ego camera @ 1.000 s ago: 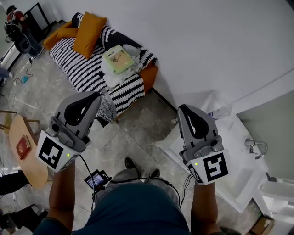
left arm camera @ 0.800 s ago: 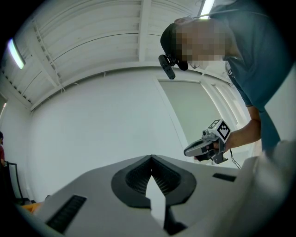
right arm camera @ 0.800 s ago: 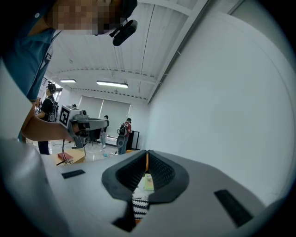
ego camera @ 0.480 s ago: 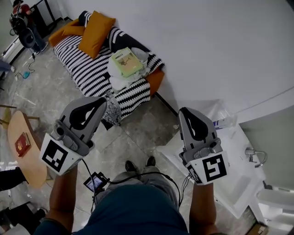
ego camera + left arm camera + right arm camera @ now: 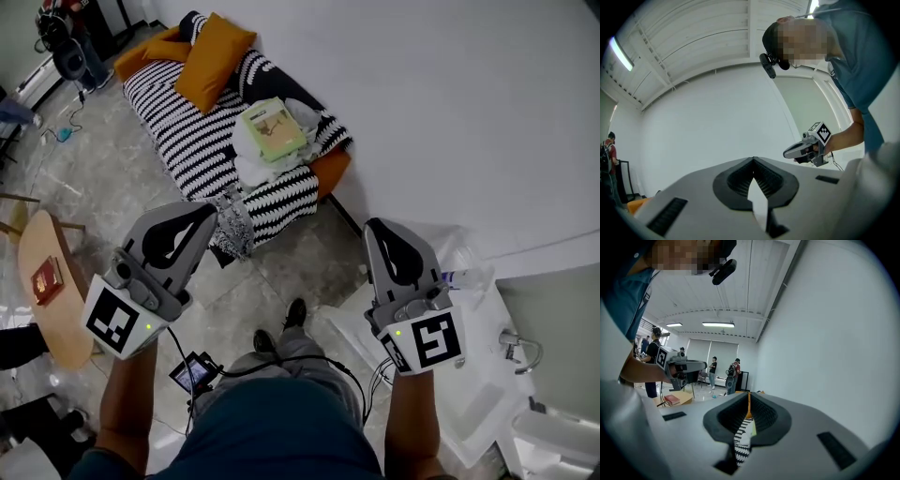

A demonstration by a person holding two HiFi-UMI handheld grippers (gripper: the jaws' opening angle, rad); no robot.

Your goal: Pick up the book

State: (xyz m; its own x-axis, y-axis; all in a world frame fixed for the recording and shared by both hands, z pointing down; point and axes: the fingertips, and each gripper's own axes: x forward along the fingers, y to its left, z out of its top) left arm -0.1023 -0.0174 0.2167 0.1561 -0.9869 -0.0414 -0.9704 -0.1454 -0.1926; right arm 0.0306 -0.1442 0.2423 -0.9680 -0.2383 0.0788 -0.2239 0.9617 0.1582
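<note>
Feet: one shoe [image 5: 296, 312] is planted ahead of the other, a different stance from a second ago, so the person is walking.
Left gripper [image 5: 190, 217]: jaws pressed fully together with nothing in them; it is carried level and aimed toward the sofa's near end.
Right gripper [image 5: 382, 231]: jaws all but closed and empty, with only a thin slit between them. Through the slit its own view shows striped cover and a sliver of green.
Small wooden desk [image 5: 37, 323]: it sits at the left edge with a red book [image 5: 47, 279] on it, and has crept up the view over the last second.
Sofa [image 5: 197, 141]: it has slid rightward and a little lower in the head view since a second ago, which reads as an approach.
Green book [image 5: 274, 129]: it lies flat on white cloths [image 5: 251, 161] at the sofa's right end, beyond the orange pillow [image 5: 217, 58] and well apart from both grippers.
Meaning: the walk looks headed for the green book rather than the red one. Nothing is held yet, and the jaws will have to open before any grasp.
</note>
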